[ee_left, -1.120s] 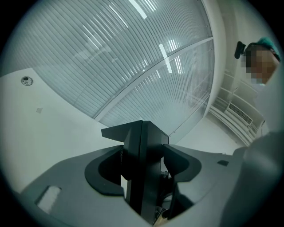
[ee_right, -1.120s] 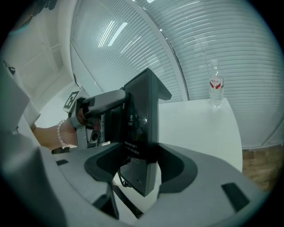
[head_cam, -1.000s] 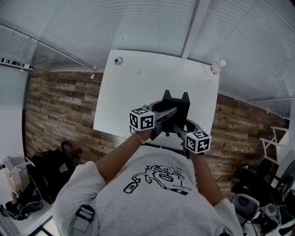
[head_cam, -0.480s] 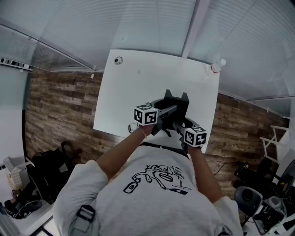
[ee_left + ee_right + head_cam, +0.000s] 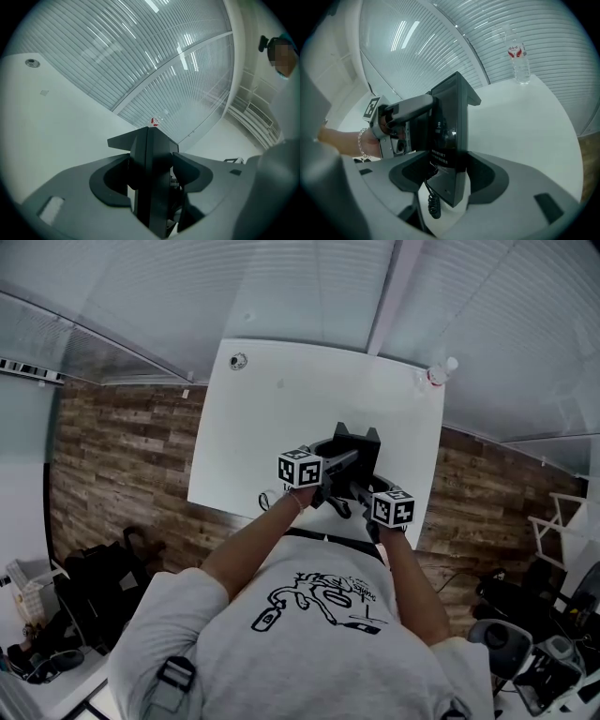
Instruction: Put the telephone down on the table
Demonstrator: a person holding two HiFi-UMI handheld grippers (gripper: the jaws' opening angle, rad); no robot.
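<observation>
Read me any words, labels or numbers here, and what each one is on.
No text reads clearly.
On the telephone: white print, too small to read.
On the water bottle: red-and-white label, blurred.
On the shirt: lettering in the graphic, illegible.

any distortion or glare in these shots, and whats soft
Head view: fisheye bows the edges of the white table, light flat and even. Left gripper view: black corners, the close telephone a dark, soft mass. Right gripper view: wall slats curve, small glints on the telephone, water bottle sharp.
</observation>
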